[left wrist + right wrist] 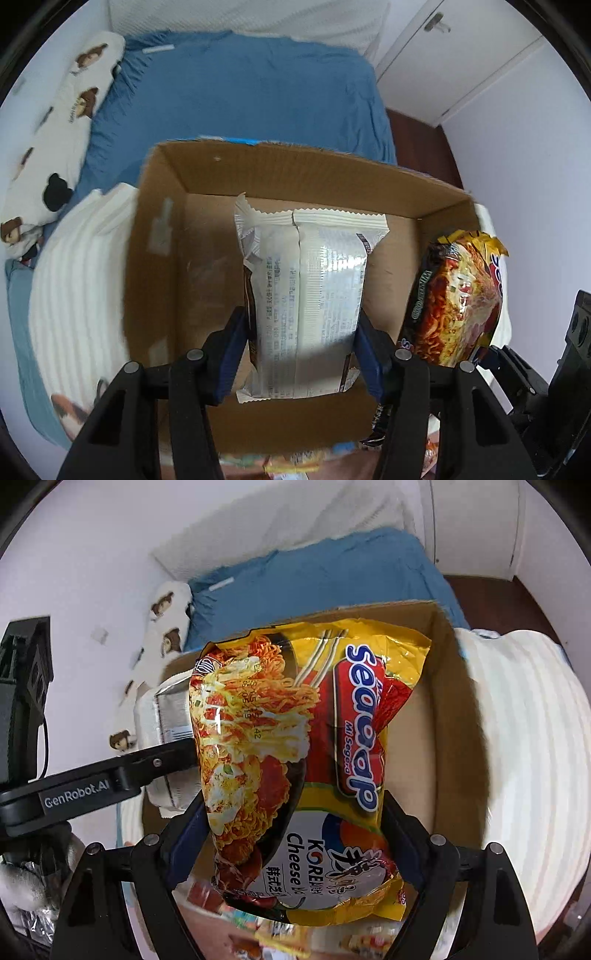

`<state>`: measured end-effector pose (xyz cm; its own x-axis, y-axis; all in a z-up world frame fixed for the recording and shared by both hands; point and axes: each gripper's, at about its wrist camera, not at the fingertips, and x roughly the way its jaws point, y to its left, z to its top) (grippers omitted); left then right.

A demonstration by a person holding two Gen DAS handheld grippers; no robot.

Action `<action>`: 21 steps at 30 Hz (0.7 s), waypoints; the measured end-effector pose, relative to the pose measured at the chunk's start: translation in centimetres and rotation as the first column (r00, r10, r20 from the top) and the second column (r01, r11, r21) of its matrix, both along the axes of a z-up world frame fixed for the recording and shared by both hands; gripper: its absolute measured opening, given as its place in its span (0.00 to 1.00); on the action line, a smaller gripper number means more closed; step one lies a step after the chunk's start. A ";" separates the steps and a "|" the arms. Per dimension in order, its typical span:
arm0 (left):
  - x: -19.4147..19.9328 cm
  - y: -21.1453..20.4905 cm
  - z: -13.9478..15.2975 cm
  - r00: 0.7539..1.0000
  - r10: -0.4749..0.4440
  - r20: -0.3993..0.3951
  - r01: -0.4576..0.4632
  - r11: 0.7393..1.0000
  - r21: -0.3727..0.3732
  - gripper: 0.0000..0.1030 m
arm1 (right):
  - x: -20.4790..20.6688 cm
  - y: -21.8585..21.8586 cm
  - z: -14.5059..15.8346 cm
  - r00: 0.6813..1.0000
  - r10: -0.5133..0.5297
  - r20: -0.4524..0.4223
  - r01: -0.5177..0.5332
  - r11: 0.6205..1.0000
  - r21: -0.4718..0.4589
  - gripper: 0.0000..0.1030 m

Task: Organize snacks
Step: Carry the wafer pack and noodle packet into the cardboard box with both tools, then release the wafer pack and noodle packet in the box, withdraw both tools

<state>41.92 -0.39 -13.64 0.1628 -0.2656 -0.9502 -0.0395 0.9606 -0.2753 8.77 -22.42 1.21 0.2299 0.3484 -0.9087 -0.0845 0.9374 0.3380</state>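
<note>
My left gripper (301,350) is shut on a silver-white noodle packet (310,295), its printed back facing me, held above the open cardboard box (155,258). My right gripper (295,834) is shut on a yellow and red cheese noodle packet (295,746), which hangs over the right part of the same box (454,738). In the left wrist view that yellow packet (454,302) shows to the right of the silver one. In the right wrist view the left gripper's arm (103,786) and a bit of the silver packet (162,716) appear at left.
The box rests on a white ribbed blanket (77,295) over a bed with a blue sheet (251,96). A bear-print pillow (55,140) lies along the wall at left. More colourful packets (266,934) lie blurred below the box's near edge. White cupboard doors (461,62) stand behind.
</note>
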 end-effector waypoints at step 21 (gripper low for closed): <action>5.0 -1.5 -7.0 0.991 -0.058 -0.122 0.064 0.997 0.047 0.51 | 2.3 -12.3 -7.3 0.990 0.028 -0.140 -0.048 0.988 -0.145 0.86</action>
